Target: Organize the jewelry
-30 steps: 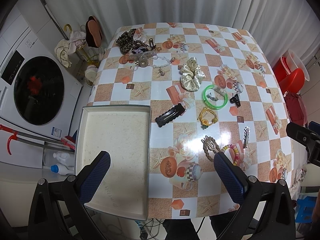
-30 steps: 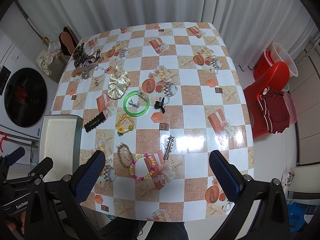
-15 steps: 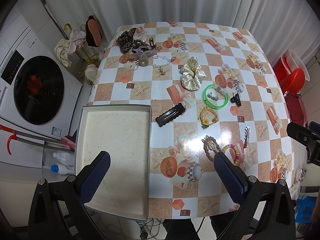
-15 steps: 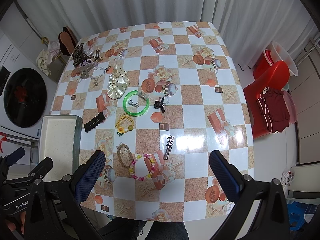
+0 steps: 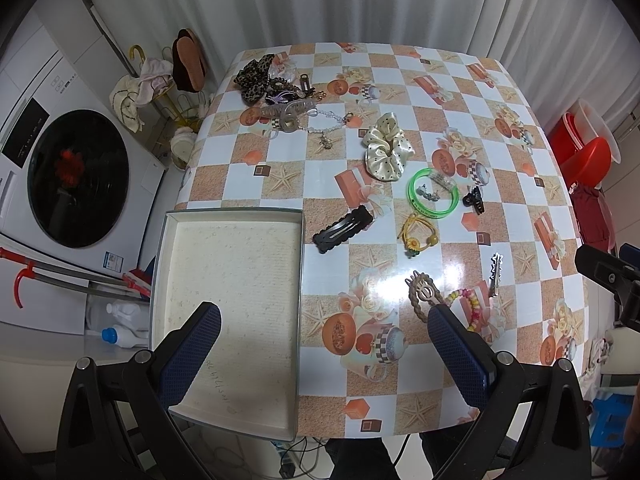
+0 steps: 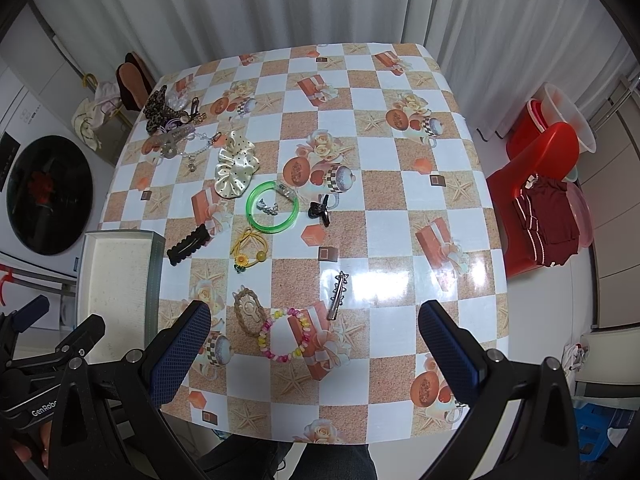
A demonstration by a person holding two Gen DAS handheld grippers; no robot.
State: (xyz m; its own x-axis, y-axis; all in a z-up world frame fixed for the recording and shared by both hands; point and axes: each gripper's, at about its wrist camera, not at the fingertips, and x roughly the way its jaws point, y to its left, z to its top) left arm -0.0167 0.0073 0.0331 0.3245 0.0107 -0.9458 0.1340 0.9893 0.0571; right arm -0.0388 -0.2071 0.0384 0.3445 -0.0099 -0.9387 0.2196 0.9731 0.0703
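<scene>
Hovering wide apart, both tools [image 5: 324,336] [image 6: 314,338] — tray [image 5: 236,216] empty, jewelry scattered.

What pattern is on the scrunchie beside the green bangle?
Cream satin with small dark polka dots; the scrunchie shows best in the left wrist view.

In the left wrist view, the near-left corner of the shallow tray [image 5: 224,216] is hidden behind a blue finger pad [image 5: 192,354] of the left gripper. The other pad covers part of the beaded bracelet [image 5: 470,300]. The small metal pieces inside the green bangle [image 5: 434,196] are too small to identify. The tangled pile of hair accessories [image 5: 272,84] at the far corner overlaps, so single items cannot be separated. The right gripper's arm [image 5: 612,280] is cut off by the right edge.
</scene>
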